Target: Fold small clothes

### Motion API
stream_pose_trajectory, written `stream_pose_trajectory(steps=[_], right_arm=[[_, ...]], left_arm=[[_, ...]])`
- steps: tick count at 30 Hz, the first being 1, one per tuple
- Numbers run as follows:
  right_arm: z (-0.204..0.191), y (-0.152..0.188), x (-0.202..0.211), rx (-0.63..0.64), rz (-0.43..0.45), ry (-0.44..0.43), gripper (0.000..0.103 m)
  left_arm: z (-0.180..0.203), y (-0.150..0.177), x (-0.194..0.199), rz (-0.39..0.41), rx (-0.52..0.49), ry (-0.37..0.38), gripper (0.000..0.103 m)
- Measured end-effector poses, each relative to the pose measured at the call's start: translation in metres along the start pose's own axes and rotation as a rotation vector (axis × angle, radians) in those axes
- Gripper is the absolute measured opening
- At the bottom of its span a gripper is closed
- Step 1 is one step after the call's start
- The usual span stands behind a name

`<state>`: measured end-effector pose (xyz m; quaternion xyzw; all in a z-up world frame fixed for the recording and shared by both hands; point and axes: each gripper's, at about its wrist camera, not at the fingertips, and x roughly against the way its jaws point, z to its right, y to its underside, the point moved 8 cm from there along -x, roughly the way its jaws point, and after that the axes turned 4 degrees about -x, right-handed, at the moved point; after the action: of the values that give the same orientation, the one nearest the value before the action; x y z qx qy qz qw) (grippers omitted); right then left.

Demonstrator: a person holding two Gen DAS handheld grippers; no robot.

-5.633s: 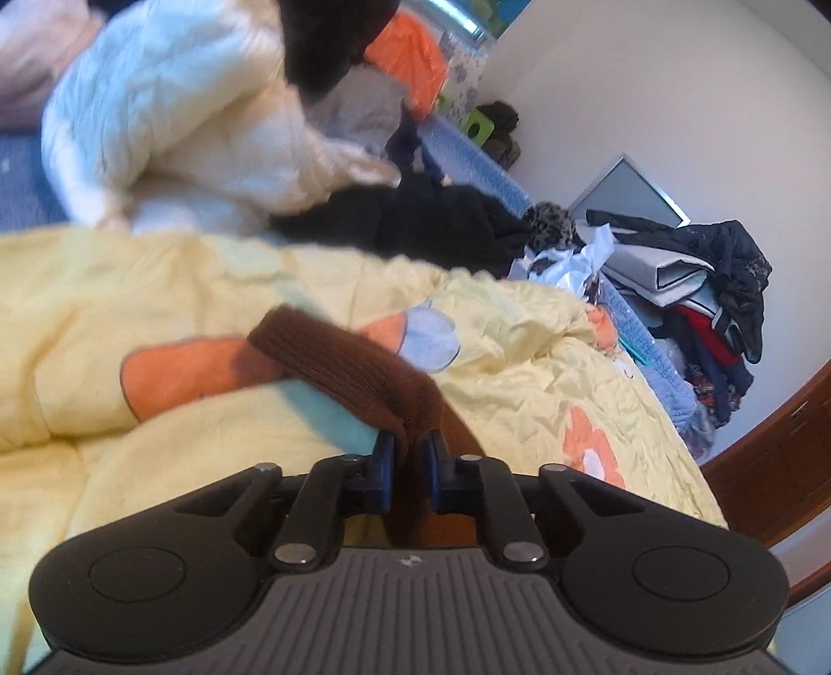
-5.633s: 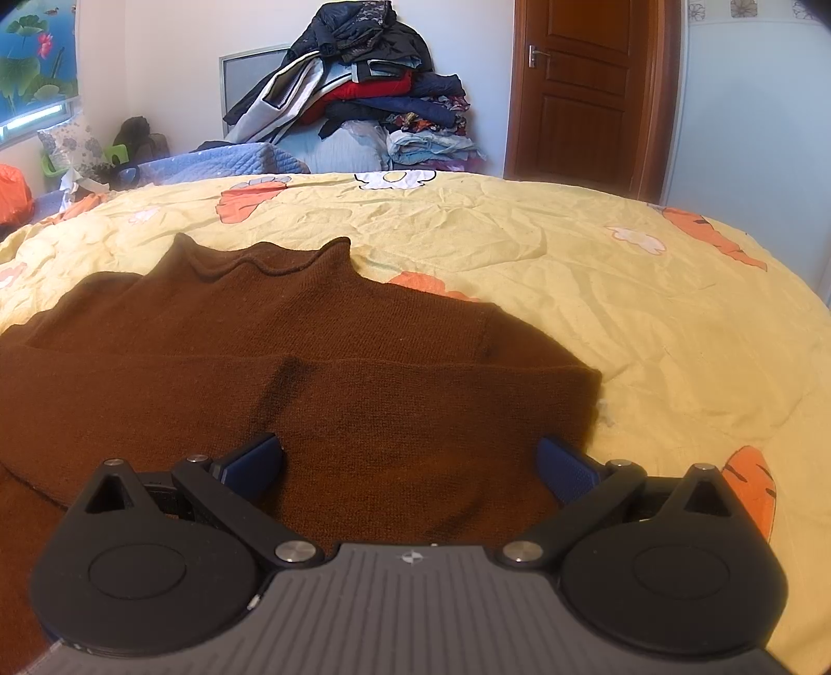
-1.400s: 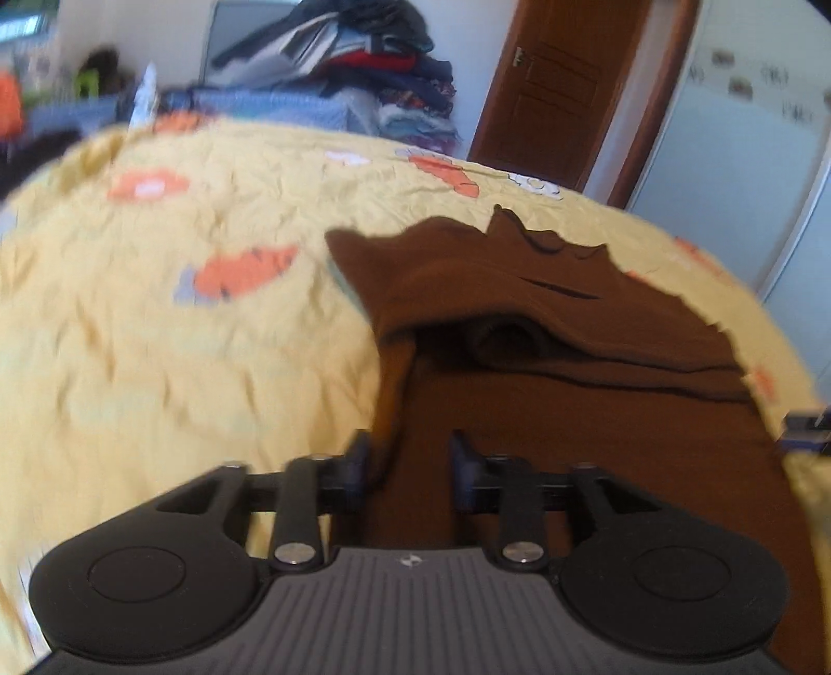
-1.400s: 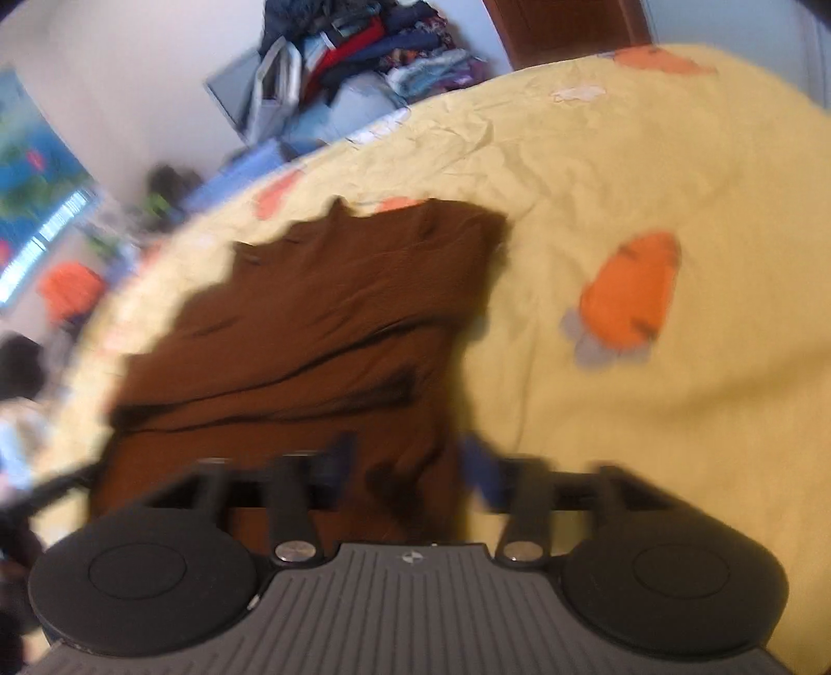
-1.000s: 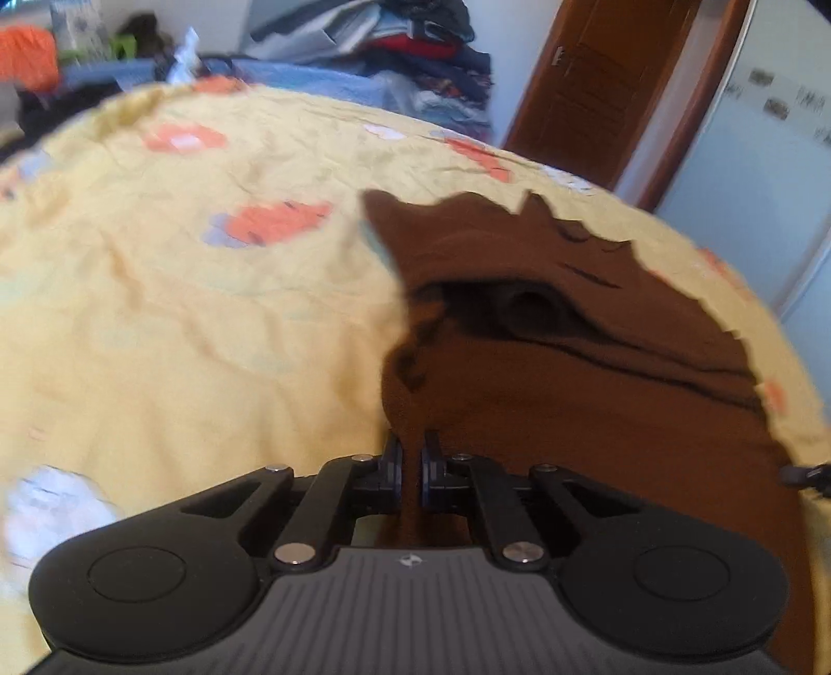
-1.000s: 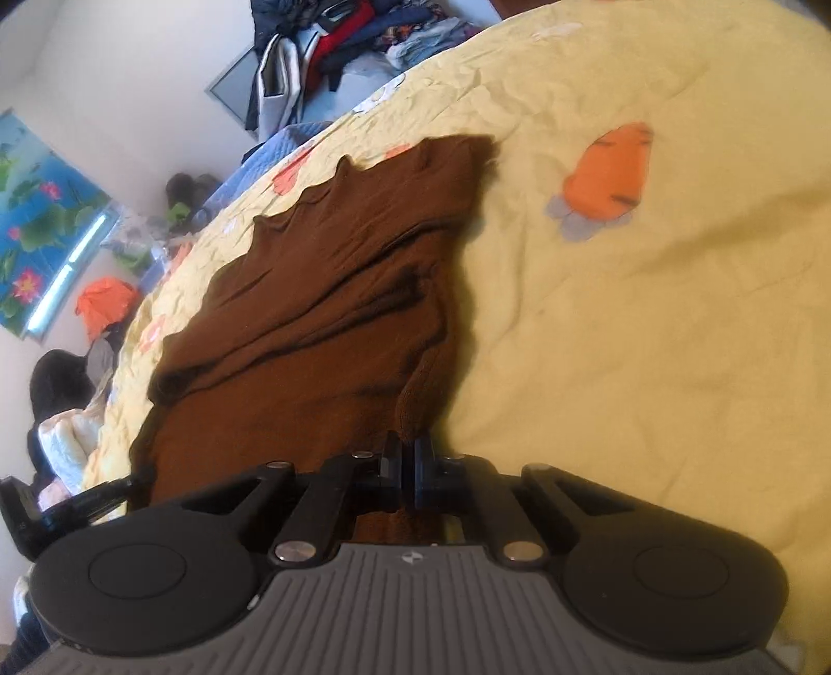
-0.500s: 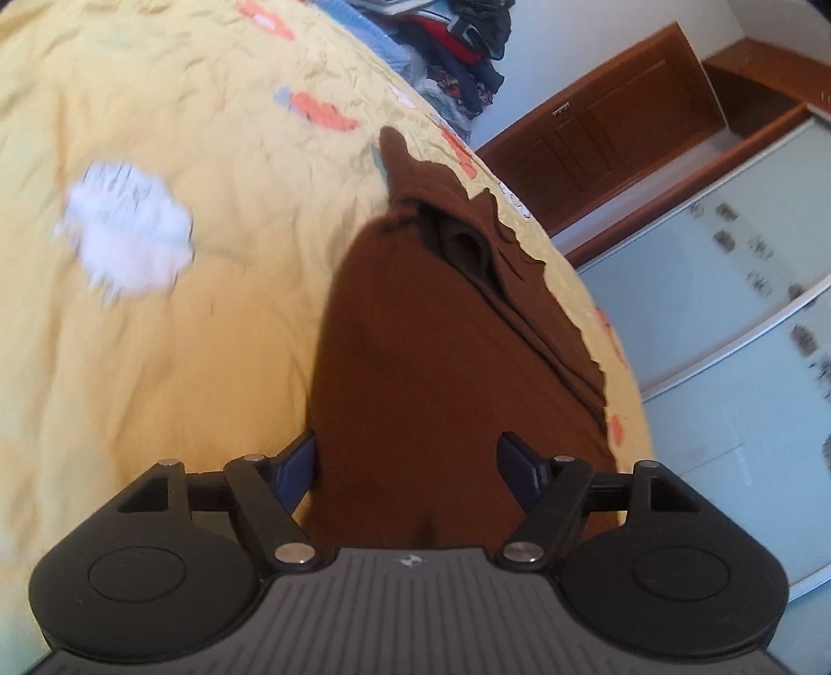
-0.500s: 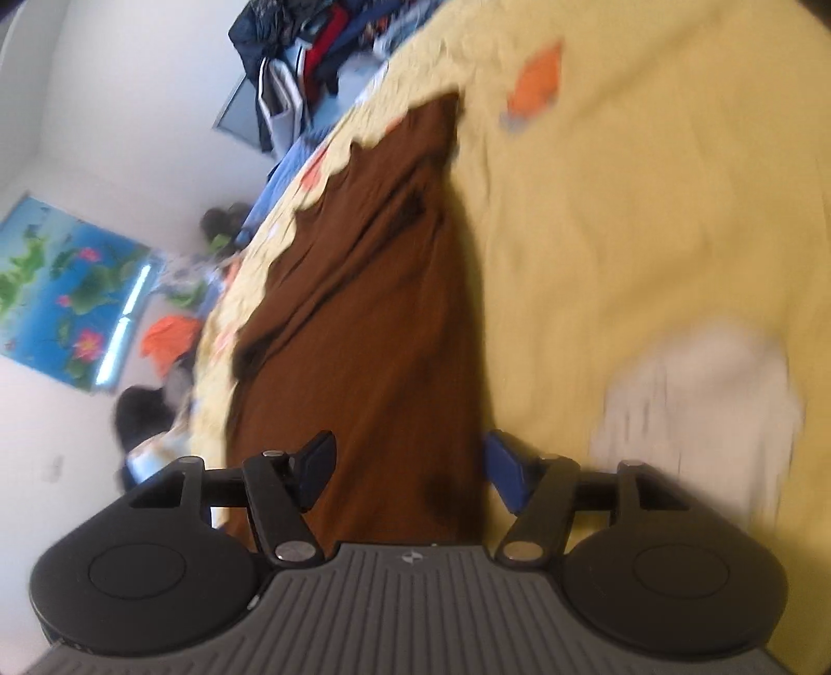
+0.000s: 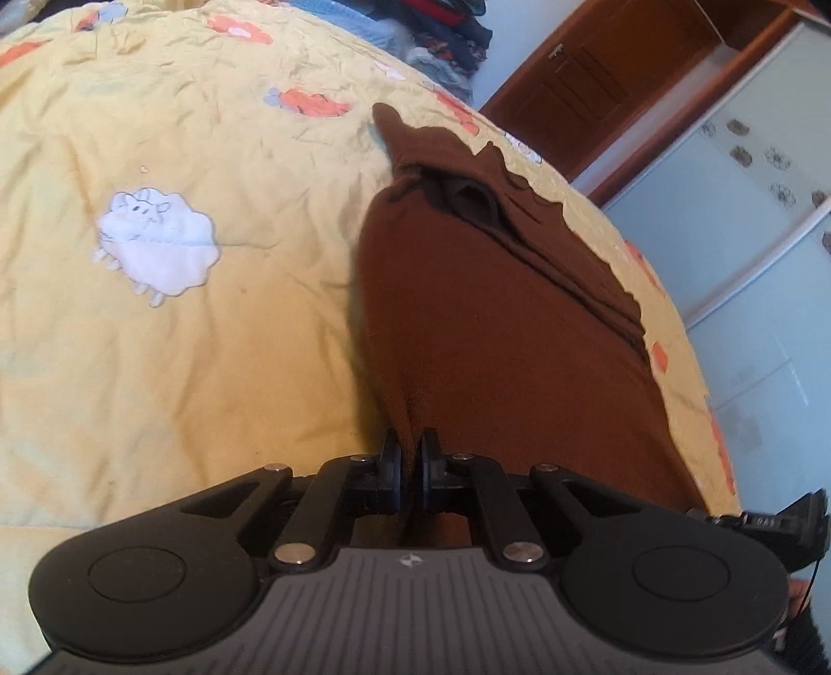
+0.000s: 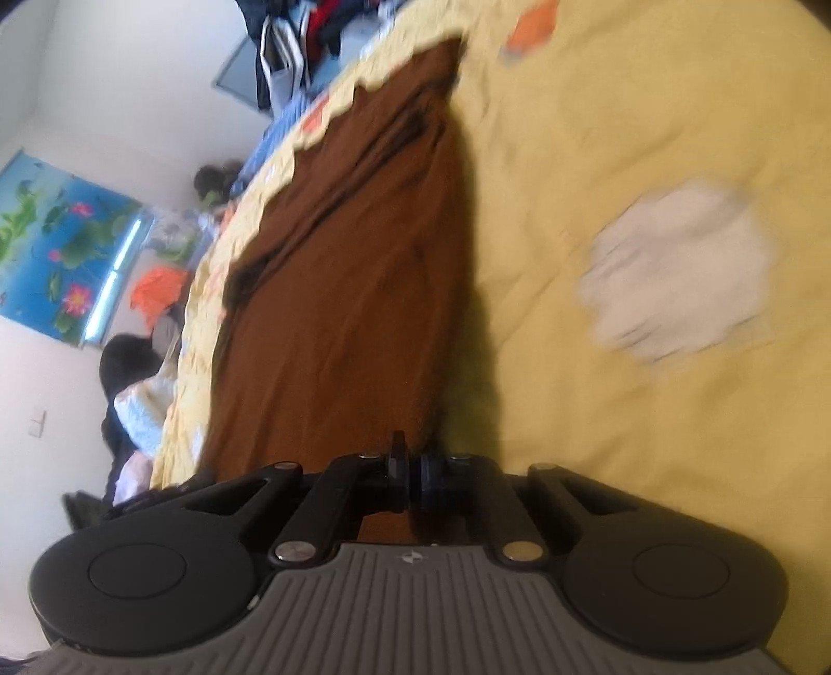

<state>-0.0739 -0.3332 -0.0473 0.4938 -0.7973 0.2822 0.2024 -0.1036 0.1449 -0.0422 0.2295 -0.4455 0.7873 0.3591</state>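
A brown knit sweater [image 9: 498, 322] lies stretched out on the yellow quilt [image 9: 182, 337], its sleeves folded in and its collar at the far end. My left gripper [image 9: 410, 462] is shut on the near left corner of the sweater's hem. My right gripper [image 10: 410, 467] is shut on the near right corner of the sweater [image 10: 353, 270]. The hem between the two grippers is hidden under their bodies. The right gripper's tip [image 9: 779, 519] shows at the right edge of the left wrist view.
The quilt [image 10: 649, 130] has a white sheep patch [image 9: 156, 239] left of the sweater and orange carrot patches [image 9: 311, 101]. A pile of clothes [image 10: 311, 36] sits past the bed's far end. A wooden door [image 9: 597, 83] and a glass wardrobe [image 9: 753, 218] stand to the right.
Both grippers were open over the hem half a second ago and have now closed on its corners. The views have tilted a little.
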Motion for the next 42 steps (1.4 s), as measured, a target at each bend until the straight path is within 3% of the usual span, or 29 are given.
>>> stream_pose_trajectory(steps=[2, 5, 7, 9, 11, 12, 13, 14, 15, 19, 21, 25, 27, 29, 30, 31, 34, 36, 38, 40, 42], right_arm=[[0.016, 0.000, 0.010, -0.031, 0.018, 0.026, 0.009], [0.019, 0.011, 0.003, -0.079, -0.021, -0.018, 0.013], [0.009, 0.022, 0.001, -0.065, -0.059, -0.038, 0.027], [0.000, 0.035, 0.002, -0.053, -0.087, -0.076, 0.047], [-0.006, 0.045, 0.000, -0.057, -0.116, -0.097, 0.047], [-0.008, 0.048, -0.001, -0.055, -0.124, -0.102, 0.045], [-0.011, 0.050, -0.005, -0.054, -0.128, -0.102, 0.041], [-0.010, 0.050, -0.007, -0.050, -0.132, -0.089, 0.021], [-0.009, 0.051, -0.011, -0.041, -0.141, -0.063, 0.013], [-0.009, 0.051, 0.004, 0.036, -0.134, -0.005, 0.012], [0.004, 0.051, 0.019, 0.046, -0.114, 0.043, 0.008], [0.010, 0.053, 0.015, 0.004, -0.117, -0.003, 0.008], [0.002, 0.051, 0.012, 0.029, -0.138, 0.007, 0.024], [-0.010, 0.032, 0.017, 0.099, -0.095, 0.040, 0.041], [-0.017, 0.015, 0.019, 0.130, -0.053, 0.050, 0.045], [-0.023, -0.005, 0.021, 0.158, -0.012, 0.060, 0.045], [-0.047, -0.073, 0.010, 0.250, 0.091, 0.086, 0.045], [-0.067, -0.122, -0.012, 0.309, 0.149, 0.092, 0.045], [-0.086, -0.169, -0.044, 0.331, 0.160, 0.068, 0.045], [-0.105, -0.210, -0.083, 0.351, 0.139, 0.039, 0.045], [-0.117, -0.249, -0.126, 0.401, 0.116, 0.067, 0.046]], left_arm=[[-0.003, 0.008, -0.007, -0.019, -0.010, -0.003, 0.006], [-0.003, 0.018, -0.005, -0.052, 0.100, 0.065, 0.009], [0.000, 0.033, -0.002, -0.086, 0.203, 0.167, 0.031], [0.006, 0.044, 0.001, -0.076, 0.236, 0.231, 0.042], [0.012, 0.051, 0.000, -0.064, 0.240, 0.242, 0.041], [0.014, 0.052, -0.001, -0.059, 0.230, 0.233, 0.036], [0.016, 0.051, -0.005, -0.069, 0.205, 0.198, 0.009], [0.015, 0.052, -0.009, -0.091, 0.174, 0.157, 0.004], [0.015, 0.051, -0.007, -0.092, 0.153, 0.156, 0.004], [0.003, 0.049, 0.014, -0.101, 0.026, 0.049, 0.004], [-0.003, 0.050, 0.015, -0.097, 0.023, 0.068, 0.004], [0.002, 0.041, 0.020, -0.140, -0.033, 0.121, 0.007], [-0.007, 0.019, 0.030, -0.115, -0.047, 0.101, 0.008], [-0.019, -0.017, 0.037, -0.042, -0.075, 0.025, 0.016], [-0.021, -0.041, 0.036, 0.007, -0.104, -0.023, 0.024], [-0.020, -0.062, 0.033, 0.045, -0.144, -0.070, 0.032], [0.008, -0.126, 0.000, 0.153, -0.294, -0.158, 0.035], [0.040, -0.164, -0.035, 0.192, -0.397, -0.126, 0.035], [0.072, -0.196, -0.077, 0.200, -0.505, -0.089, 0.035], [0.095, -0.225, -0.130, 0.160, -0.583, -0.107, 0.035], [0.110, -0.244, -0.179, 0.098, -0.618, -0.098, 0.035]])
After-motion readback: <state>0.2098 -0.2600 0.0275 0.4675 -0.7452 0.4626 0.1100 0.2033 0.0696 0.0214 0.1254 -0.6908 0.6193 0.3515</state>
